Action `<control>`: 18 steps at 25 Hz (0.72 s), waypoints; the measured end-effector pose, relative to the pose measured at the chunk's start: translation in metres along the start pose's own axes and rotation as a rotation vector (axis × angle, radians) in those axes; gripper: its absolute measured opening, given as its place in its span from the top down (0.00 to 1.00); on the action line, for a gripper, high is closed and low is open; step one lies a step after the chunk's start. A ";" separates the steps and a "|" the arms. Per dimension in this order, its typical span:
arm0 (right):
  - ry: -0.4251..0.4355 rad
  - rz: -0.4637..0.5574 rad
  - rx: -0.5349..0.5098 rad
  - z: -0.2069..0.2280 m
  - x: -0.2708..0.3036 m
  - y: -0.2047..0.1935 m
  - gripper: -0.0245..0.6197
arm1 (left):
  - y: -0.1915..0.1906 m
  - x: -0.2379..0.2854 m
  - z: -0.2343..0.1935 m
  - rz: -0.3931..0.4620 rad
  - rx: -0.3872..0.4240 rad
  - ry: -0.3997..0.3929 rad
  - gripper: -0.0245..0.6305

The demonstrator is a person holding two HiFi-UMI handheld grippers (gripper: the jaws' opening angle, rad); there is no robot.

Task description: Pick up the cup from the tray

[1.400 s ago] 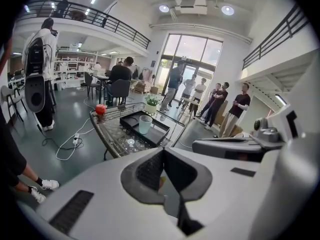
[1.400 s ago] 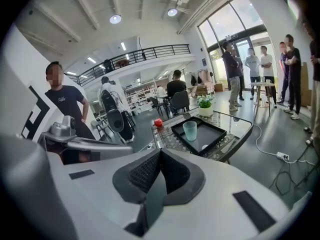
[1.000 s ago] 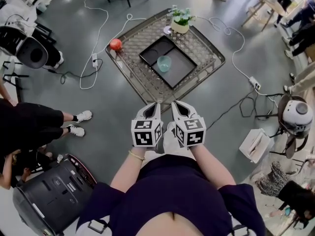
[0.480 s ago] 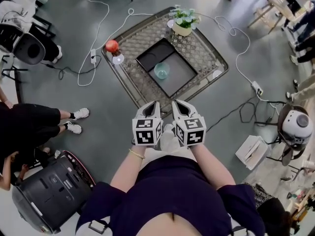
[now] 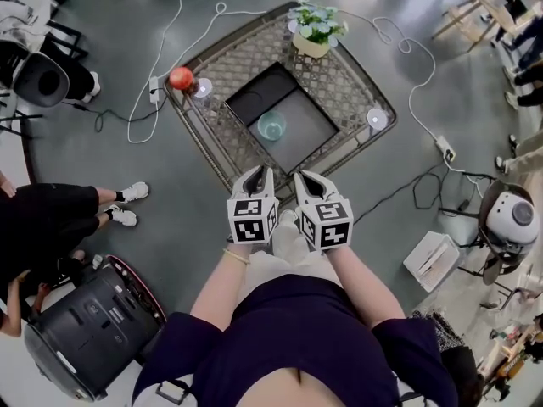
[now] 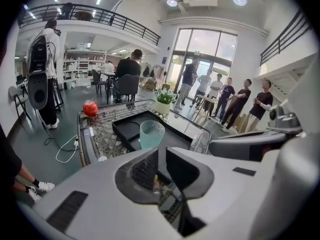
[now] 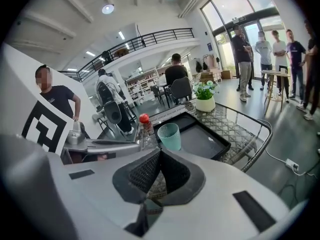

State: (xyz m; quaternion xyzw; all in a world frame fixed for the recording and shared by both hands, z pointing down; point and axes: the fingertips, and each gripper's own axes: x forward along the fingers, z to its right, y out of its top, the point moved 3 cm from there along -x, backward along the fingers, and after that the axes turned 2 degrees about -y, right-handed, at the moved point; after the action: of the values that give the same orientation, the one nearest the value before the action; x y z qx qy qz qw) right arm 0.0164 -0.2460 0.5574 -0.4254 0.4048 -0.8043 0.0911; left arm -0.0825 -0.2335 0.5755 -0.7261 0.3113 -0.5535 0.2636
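Note:
A pale teal cup (image 5: 271, 125) stands upright in a black tray (image 5: 316, 119) on a low metal-lattice table (image 5: 344, 79). The same cup (image 6: 151, 134) shows straight ahead in the left gripper view, and the cup (image 7: 169, 136) also shows ahead in the right gripper view. Both grippers are held side by side at waist height, short of the table's near edge. The left gripper (image 5: 263, 173) has its jaws just opening, a narrow slit between the pads and nothing in it. The right gripper (image 5: 299, 176) is shut and empty.
A red apple (image 5: 180, 78) sits at the table's left corner and a potted plant (image 5: 312, 28) at the far corner. White cables and a power strip (image 5: 443, 147) lie on the floor. People stand at the left (image 5: 51, 219); a black machine (image 5: 89, 329) is at lower left.
The table and tray have drifted slightly left in the head view and more of the table's right corner shows. Both grippers keep their place side by side in front of the body.

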 end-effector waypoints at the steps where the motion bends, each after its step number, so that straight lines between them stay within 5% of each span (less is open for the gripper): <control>1: 0.000 -0.006 0.002 0.002 0.004 0.000 0.95 | 0.000 0.007 -0.002 -0.002 0.004 -0.001 0.88; 10: 0.021 -0.029 0.008 0.010 0.033 0.006 0.95 | 0.004 0.065 -0.020 -0.028 0.041 0.020 0.54; 18: 0.009 -0.045 0.044 0.023 0.045 0.000 0.95 | 0.003 0.116 -0.030 -0.046 0.108 0.035 0.38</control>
State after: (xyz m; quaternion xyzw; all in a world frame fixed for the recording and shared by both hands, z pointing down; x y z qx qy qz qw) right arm 0.0055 -0.2812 0.5922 -0.4288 0.3779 -0.8166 0.0805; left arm -0.0893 -0.3232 0.6549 -0.7080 0.2687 -0.5881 0.2839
